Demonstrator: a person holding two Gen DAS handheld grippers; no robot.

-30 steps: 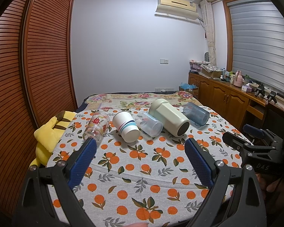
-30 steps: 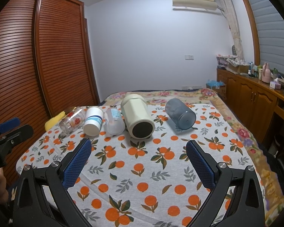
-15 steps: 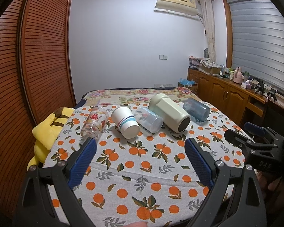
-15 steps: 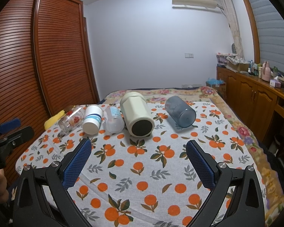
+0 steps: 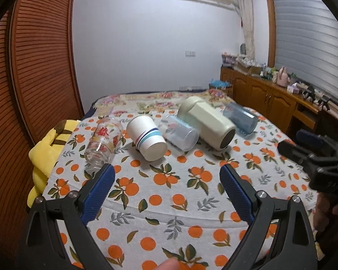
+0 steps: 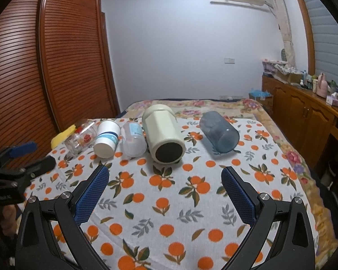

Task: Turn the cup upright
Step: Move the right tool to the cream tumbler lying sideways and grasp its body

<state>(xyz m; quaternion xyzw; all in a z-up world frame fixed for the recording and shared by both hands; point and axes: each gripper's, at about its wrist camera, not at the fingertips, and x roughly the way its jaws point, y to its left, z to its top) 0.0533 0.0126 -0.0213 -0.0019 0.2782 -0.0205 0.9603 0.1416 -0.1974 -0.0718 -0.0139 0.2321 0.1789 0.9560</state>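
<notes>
Several cups lie on their sides in a row on the orange-print cloth: a flowered glass [image 5: 102, 142] [image 6: 81, 138], a white striped paper cup [image 5: 146, 137] [image 6: 107, 138], a clear plastic cup [image 5: 178, 132] [image 6: 134, 139], a large cream cup [image 5: 206, 122] [image 6: 163, 136] and a blue-grey tumbler [image 5: 240, 118] [image 6: 219, 131]. My left gripper [image 5: 166, 177] is open and empty, short of the paper cup. My right gripper [image 6: 164, 178] is open and empty, just short of the cream cup.
The cloth covers a bed [image 6: 169, 202]. A yellow plush toy [image 5: 47, 144] lies at its left edge beside a slatted wooden wardrobe [image 5: 33, 67]. Wooden cabinets [image 6: 304, 117] with clutter stand along the right wall.
Both grippers have moved forward toward the row of cups, which now look larger and nearer. The jaws stay open. The cups have not moved.
</notes>
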